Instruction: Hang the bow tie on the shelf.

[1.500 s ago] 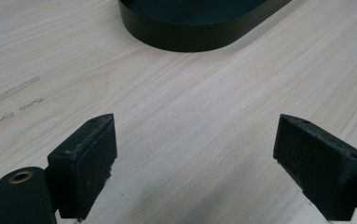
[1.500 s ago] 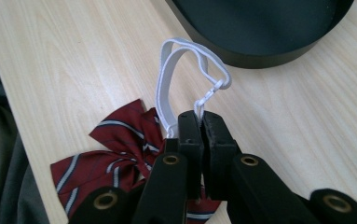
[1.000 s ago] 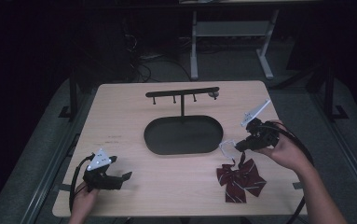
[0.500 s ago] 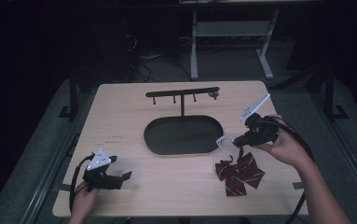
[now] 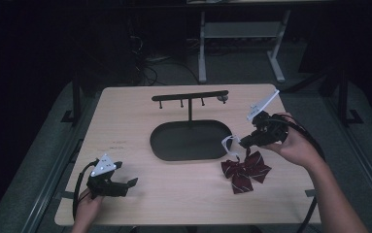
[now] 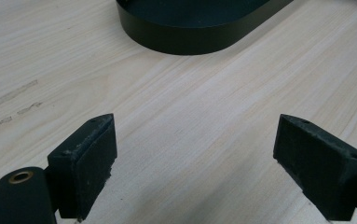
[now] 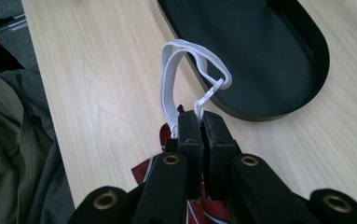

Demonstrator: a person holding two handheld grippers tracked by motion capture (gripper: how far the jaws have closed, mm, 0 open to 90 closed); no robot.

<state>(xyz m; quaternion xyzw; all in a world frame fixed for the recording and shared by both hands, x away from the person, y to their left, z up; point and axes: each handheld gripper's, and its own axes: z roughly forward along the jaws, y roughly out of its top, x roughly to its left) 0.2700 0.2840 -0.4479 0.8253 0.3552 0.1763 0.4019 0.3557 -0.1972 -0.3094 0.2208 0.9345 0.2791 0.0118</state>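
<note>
My right gripper (image 7: 198, 122): jaws pinching the white strap (image 7: 185, 70) of the maroon bow (image 5: 245, 170), near the bench's right edge beside the black tray (image 5: 174, 145). My left gripper (image 6: 195, 163): jaws spread, near-left corner.

Wooden table (image 5: 140, 126) carries black stand (image 5: 191, 141), bow (image 5: 245, 170).

The high view looks forward and down over the whole surface (image 5: 140, 111). Both claw views sit low and close above it, and all three share the black oval tray (image 5: 191, 141) (image 6: 199, 28) (image 7: 260, 51).
</note>
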